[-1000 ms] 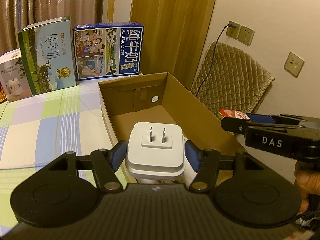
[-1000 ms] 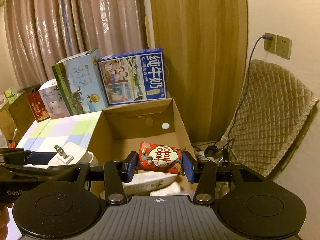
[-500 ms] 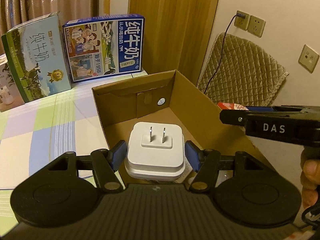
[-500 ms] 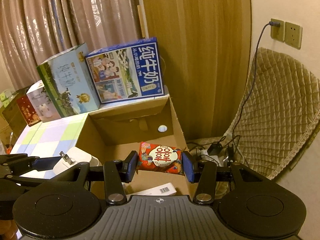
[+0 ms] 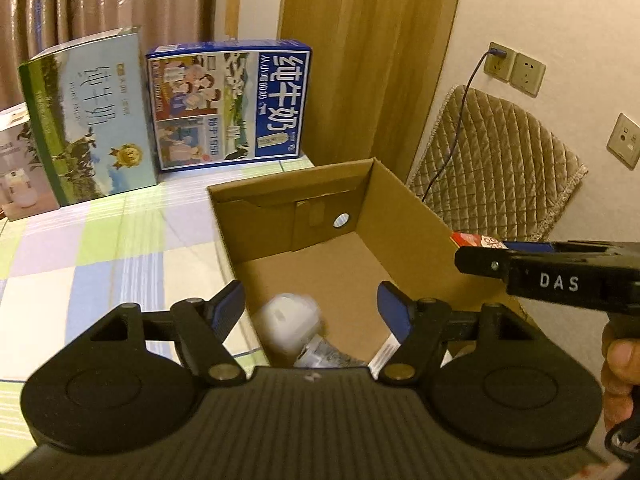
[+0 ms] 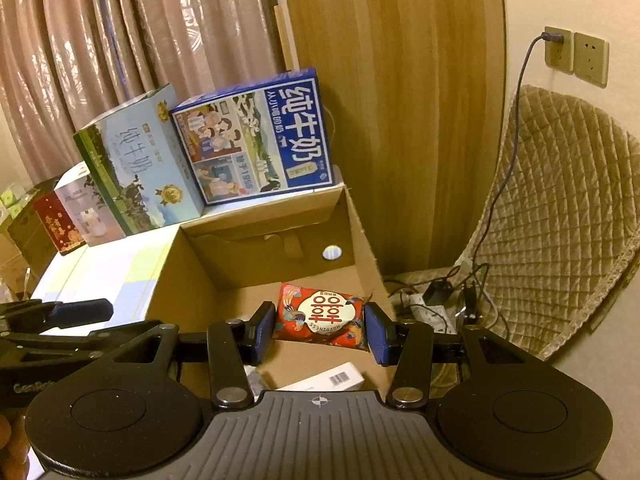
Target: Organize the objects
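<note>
An open cardboard box stands on the checked table. My left gripper hovers over its near end, its jaws opening with nothing pressed between them. A white plug adapter, blurred, is below the fingers inside the box, free of the pads. My right gripper is shut on a red snack packet above the box. The right gripper also shows at the right of the left wrist view, with a corner of the packet visible.
Two milk cartons, blue and green, stand behind the box, with smaller boxes to their left. Other packages lie in the box's near end. A quilted cushion and a cable to a wall socket are at the right.
The left gripper's jaws have spread and let go of the white plug adapter, which has dropped into the box. The right gripper still holds the red packet.
</note>
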Demonstrator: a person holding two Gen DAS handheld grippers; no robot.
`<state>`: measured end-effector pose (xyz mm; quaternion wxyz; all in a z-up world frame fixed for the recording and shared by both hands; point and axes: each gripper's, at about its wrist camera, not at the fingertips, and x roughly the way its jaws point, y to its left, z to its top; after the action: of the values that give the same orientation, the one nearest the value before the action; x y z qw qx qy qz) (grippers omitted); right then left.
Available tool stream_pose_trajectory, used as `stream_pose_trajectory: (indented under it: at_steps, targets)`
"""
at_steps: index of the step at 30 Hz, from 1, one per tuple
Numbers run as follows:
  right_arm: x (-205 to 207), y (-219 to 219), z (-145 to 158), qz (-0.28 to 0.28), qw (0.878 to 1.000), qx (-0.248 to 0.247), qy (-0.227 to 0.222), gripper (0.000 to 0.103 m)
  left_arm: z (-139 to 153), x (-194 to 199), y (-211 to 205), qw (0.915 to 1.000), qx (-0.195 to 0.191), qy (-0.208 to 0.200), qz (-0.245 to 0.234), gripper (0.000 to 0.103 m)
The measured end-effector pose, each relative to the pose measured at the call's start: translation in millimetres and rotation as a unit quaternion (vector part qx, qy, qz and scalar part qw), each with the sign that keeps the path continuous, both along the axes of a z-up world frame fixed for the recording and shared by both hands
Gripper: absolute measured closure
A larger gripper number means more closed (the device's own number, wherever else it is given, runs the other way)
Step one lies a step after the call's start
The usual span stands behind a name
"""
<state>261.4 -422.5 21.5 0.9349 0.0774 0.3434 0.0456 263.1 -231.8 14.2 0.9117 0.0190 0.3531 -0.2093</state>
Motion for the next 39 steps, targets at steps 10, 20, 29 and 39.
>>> stream_pose_trajectory:
  at_steps: [10, 20, 29, 39]
  targets:
    - [11.6, 6.5, 11.8, 0.011, 0.998, 0.048, -0.029, 0.021, 7.5, -16.9, 29.7, 0.9996, -0.001, -0.008, 0.028, 0.026]
    - [-38.2, -0.5, 25.3, -0.009, 0.998, 0.059, -0.029, 0.016, 12.8, -57.5, 55.9, 0.9982, 0.001, -0.009, 0.059, 0.010]
    - [-114.4, 19.4, 55.5, 0.005, 0.999, 0.025, -0.037, 0.002, 28.9, -119.4, 66.0, 0.9970, -0.003, -0.015, 0.076, 0.001]
    - [-189.5, 39.6, 66.2, 0.017, 0.999, -0.013, -0.026, 0.002, 47.3, -182.5, 79.0, 0.9952, -0.001, -0.005, 0.098, 0.001]
